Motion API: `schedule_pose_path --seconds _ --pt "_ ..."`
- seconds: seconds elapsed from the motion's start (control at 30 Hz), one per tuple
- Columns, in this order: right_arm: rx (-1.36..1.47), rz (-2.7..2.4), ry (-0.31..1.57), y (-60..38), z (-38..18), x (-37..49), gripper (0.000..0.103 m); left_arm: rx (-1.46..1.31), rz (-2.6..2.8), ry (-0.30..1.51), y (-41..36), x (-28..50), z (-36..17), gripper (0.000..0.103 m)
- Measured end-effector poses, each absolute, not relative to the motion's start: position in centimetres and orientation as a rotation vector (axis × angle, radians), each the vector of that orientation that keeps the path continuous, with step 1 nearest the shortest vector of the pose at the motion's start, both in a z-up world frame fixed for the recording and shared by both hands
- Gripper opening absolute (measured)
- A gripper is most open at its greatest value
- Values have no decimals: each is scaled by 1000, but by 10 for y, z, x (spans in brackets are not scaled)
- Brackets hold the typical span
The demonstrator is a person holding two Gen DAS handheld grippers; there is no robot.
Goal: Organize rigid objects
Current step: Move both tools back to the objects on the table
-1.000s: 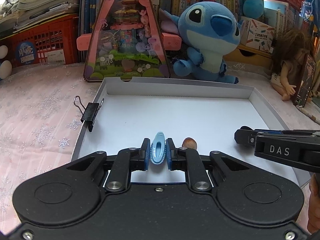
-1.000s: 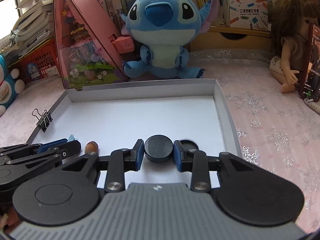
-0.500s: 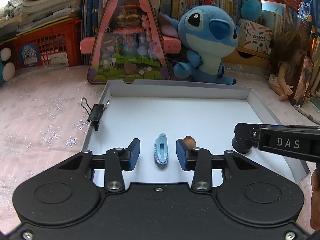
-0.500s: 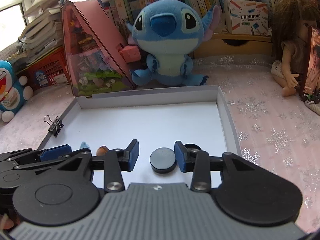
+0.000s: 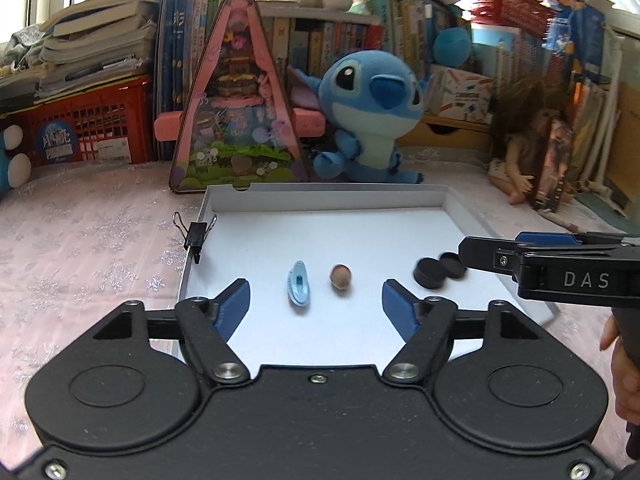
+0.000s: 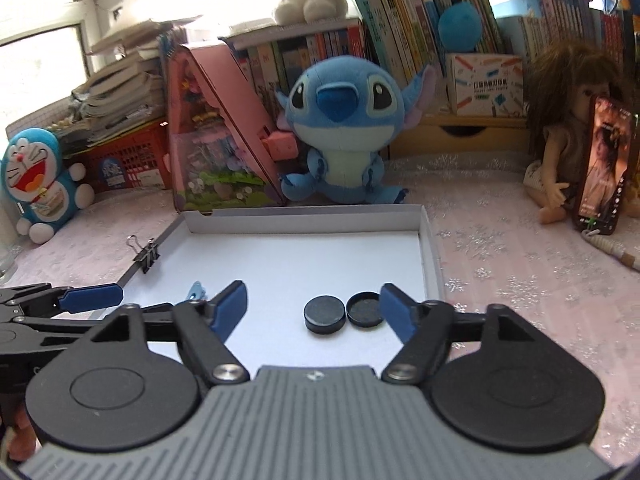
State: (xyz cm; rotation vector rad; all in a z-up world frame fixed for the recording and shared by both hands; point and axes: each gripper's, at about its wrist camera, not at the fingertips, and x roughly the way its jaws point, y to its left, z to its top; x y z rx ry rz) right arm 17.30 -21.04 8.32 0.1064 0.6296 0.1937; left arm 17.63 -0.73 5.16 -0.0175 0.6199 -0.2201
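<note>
White shallow box tray [image 5: 460, 216] on the pink snowflake cloth [image 5: 88, 248] holds four items in a near row: pale blue clip [image 5: 299, 289], brown nut [image 5: 341, 276], then black disc [image 6: 324, 314] touching an open black cap [image 6: 365, 309] at right. Left gripper [image 5: 316, 306] — jaws spread wide, holding nothing. Right gripper [image 6: 314, 306] — likewise apart. Black binder clip [image 5: 195, 234] sits on the tray's left wall.

Both wrist views low, near, facing shelf; share white tray [image 5: 440, 200] [image 6: 304, 220].
</note>
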Motion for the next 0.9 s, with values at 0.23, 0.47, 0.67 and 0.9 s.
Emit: schedule_pose_path --seconds 0.23,0.47,0.67,0.9 --pt "96 207 592 -219 87 139 88 3 -278 595 -5 139 55 77" --pt "59 220 549 -221 88 104 90 4 -314 596 -1 103 53 78" --pt "30 238 528 -218 82 75 92 14 -332 604 1 77 45 79" --pt "16 238 506 -216 71 45 95 20 -345 606 0 50 34 79"
